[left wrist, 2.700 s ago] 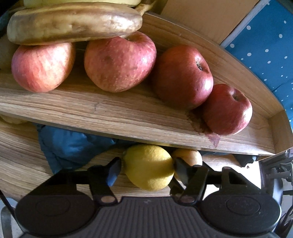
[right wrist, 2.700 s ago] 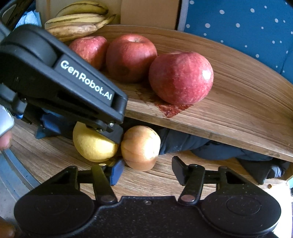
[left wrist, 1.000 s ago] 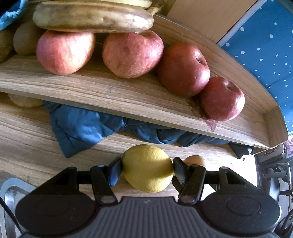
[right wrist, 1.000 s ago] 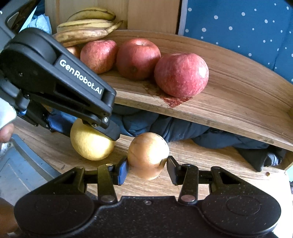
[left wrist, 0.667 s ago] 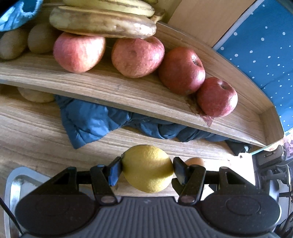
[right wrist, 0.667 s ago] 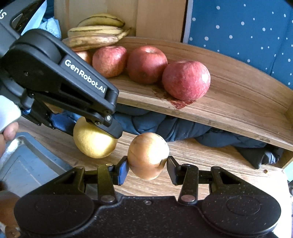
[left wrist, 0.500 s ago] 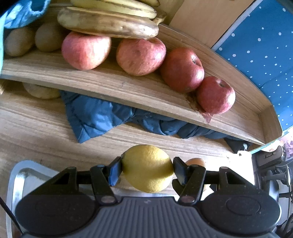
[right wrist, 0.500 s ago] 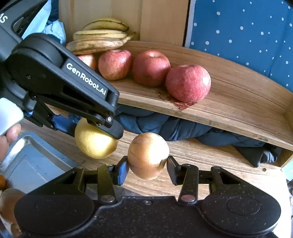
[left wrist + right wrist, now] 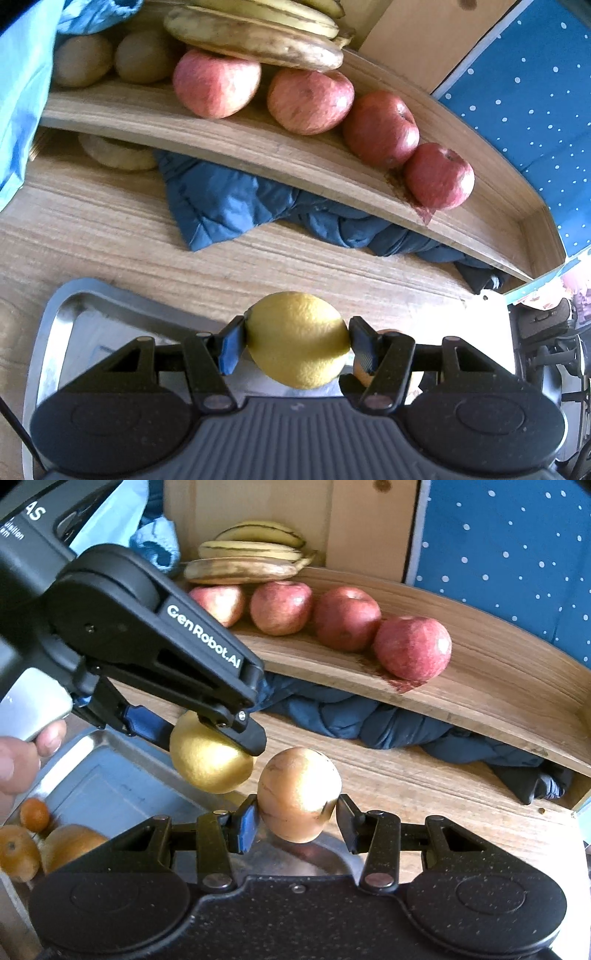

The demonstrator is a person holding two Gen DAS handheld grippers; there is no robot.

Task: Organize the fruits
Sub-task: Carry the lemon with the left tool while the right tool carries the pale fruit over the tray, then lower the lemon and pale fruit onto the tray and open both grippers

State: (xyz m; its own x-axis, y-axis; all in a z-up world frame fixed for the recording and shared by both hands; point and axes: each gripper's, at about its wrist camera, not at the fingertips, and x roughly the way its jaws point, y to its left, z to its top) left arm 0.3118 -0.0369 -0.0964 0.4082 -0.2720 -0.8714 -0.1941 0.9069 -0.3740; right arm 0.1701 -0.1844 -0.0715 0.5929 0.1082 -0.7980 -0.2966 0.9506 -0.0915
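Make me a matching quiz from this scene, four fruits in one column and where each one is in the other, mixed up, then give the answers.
Column 1:
1. lemon
2. tan fruit
3. bananas
4. tangerine

Column 2:
A. lying in the metal tray
B. held in the right gripper
C. resting on top of the apples on the shelf
D. held in the left gripper

Pairs: 1-D, 2-B, 3-C, 4-A
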